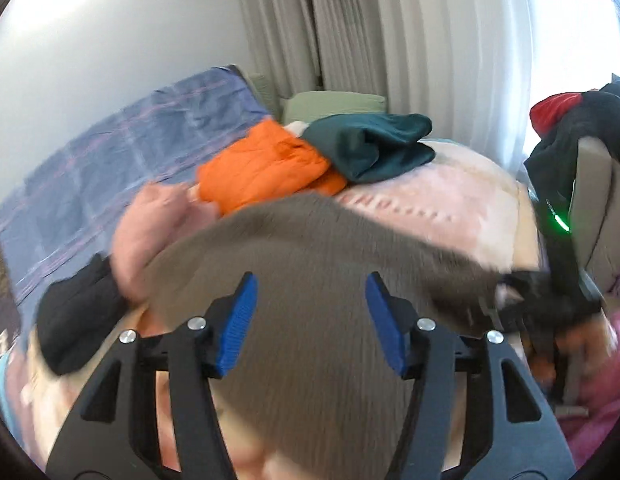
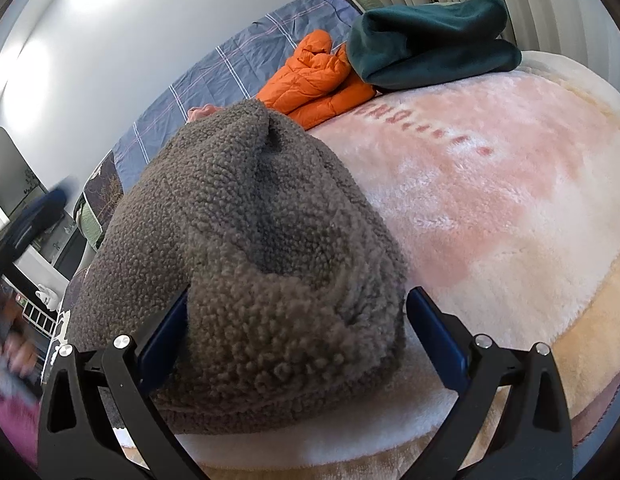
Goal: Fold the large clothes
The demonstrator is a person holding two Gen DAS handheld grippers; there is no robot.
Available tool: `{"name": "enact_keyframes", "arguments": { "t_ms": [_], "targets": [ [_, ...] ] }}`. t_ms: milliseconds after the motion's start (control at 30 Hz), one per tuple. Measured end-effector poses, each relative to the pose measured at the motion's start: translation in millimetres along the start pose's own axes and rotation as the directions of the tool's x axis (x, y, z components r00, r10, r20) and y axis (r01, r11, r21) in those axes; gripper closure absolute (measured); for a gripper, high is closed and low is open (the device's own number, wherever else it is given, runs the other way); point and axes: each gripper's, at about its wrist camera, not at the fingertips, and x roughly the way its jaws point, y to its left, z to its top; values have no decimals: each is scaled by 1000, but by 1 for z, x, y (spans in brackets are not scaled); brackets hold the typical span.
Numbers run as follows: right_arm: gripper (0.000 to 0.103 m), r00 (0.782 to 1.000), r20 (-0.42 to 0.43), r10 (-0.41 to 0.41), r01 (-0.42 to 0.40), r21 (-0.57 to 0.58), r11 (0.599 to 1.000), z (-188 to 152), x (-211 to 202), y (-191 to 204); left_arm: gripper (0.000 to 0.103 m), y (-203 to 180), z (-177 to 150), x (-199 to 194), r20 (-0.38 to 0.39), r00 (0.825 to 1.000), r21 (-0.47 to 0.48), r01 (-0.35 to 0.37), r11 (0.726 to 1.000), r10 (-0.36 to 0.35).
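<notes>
A grey-brown fleece garment [image 2: 250,240] lies bunched on the pink and cream plush blanket [image 2: 490,200] of a bed. My right gripper [image 2: 298,332] is open, its blue pads on either side of the fleece's near edge. In the left wrist view the same fleece [image 1: 310,280] is blurred and spreads under my left gripper [image 1: 310,320], which is open just above it. The right gripper's black body [image 1: 550,300] shows at the fleece's right end.
An orange puffer jacket [image 2: 322,80] and a folded dark green fleece [image 2: 430,40] lie at the far side of the bed. A pink garment [image 1: 150,220] and a black one [image 1: 78,320] lie left. A blue checked sheet [image 1: 110,152] covers the wall side. Clothes hang over a chair [image 1: 590,184] at right.
</notes>
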Motion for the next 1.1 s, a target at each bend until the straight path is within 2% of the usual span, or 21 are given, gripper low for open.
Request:
{"name": "enact_keyframes", "arguments": {
  "t_ms": [33,100,167,200,233,267,300,367,400,433,500,533,667,767,833,867,900,933,1000,1033,1100],
  "targets": [
    [2,1000,2,-1,1,-4,1000,0,-1,0,44,-2,8,29,-31,1000,30,3,1000,-2],
    [4,1000,16,-7,7,-25,1000,1,-7,1,24,-4,7,90,-167,986,95,13,995,3],
    [11,997,63,-39,43,-54,998,1,-24,0,24,9,3,123,-208,972,-20,103,994,-105],
    [23,996,88,-18,24,-64,998,3,-34,-1,24,17,7,125,-220,964,-68,134,989,-146],
    [33,994,108,6,2,-73,997,5,-45,-2,24,18,9,123,-224,963,-62,140,988,-151],
    [56,991,134,26,-13,-96,995,9,-56,1,24,17,8,121,-221,965,-41,134,990,-140],
    [70,987,160,32,-13,-121,993,13,-63,5,24,15,5,120,-210,968,-33,130,991,-134],
    [77,977,203,59,-23,-172,985,18,-71,15,24,16,5,119,-202,970,-38,127,991,-132],
    [78,976,194,93,-55,-194,979,19,-67,19,24,16,6,119,-200,971,-36,126,991,-131],
    [79,985,150,79,-50,-193,980,19,-55,21,24,17,6,117,-199,972,-35,123,992,-128],
    [78,999,50,-1,9,-162,987,11,-22,14,24,15,6,115,-197,973,-33,118,992,-122],
    [77,999,39,0,4,-125,992,3,-8,3,24,14,3,115,-195,974,-30,113,993,-117],
    [76,998,30,54,-52,-49,997,2,-16,-8,24,9,-1,111,-172,981,-2,89,996,-88],
    [75,999,35,33,-30,-83,996,0,-20,-4,24,11,1,107,-166,982,-8,94,996,-94],
    [75,999,40,20,-16,-92,996,2,-18,0,24,8,9,101,-161,985,21,69,997,-65],
    [75,999,42,17,-13,-95,995,1,-19,0,27,5,17,98,-147,988,47,45,998,-38],
    [75,999,41,18,-14,-92,996,2,-17,-1,40,2,23,96,-133,991,64,30,998,-22],
    [75,999,40,19,-15,-90,996,2,-18,0,44,-2,34,93,-109,994,94,9,996,1],
    [75,999,41,15,-11,-91,996,2,-18,1,56,-4,55,94,-90,996,110,22,994,-12],
    [75,999,42,13,-9,-91,996,2,-18,2,59,-3,69,99,-87,996,115,35,993,-26],
    [75,999,43,8,-4,-93,996,2,-18,3,61,0,87,117,-98,995,137,14,990,-1]
  ]
}}
